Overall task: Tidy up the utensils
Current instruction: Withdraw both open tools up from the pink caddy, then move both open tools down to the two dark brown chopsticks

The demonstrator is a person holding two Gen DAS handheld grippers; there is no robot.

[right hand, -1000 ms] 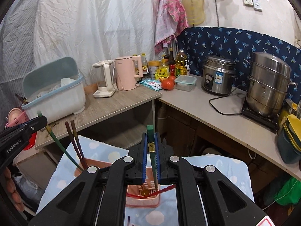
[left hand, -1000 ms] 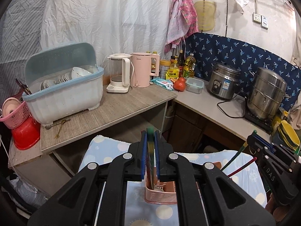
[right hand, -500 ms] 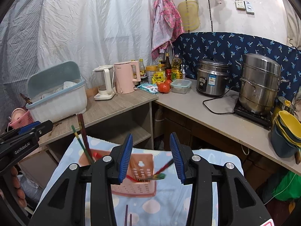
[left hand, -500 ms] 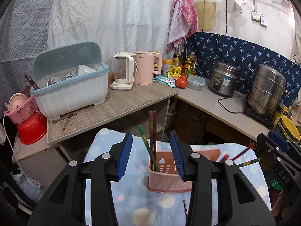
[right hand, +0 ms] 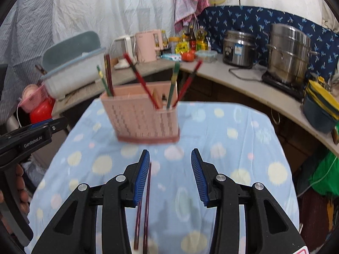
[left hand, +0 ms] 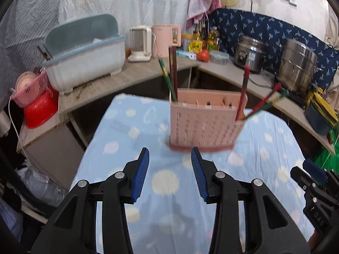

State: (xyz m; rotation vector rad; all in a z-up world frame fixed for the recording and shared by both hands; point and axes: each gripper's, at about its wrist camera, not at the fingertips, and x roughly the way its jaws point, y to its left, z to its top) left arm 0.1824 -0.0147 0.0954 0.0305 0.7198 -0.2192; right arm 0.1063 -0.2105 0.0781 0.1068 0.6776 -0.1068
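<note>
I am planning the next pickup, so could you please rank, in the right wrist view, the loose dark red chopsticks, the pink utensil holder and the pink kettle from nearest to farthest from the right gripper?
Measured from the right gripper:
1. Loose dark red chopsticks, lying on the cloth beside its left finger.
2. Pink utensil holder, standing on the cloth ahead, slightly left.
3. Pink kettle, on the counter at the back.

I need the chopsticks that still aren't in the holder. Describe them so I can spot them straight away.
Start at the blue dotted tablecloth, with the pink utensil holder standing on it. In front of the holder, under the open right gripper, the pair of dark red chopsticks lies flat on the cloth. Every other chopstick stands upright or leaning inside the holder; only this pair lies down.
</note>
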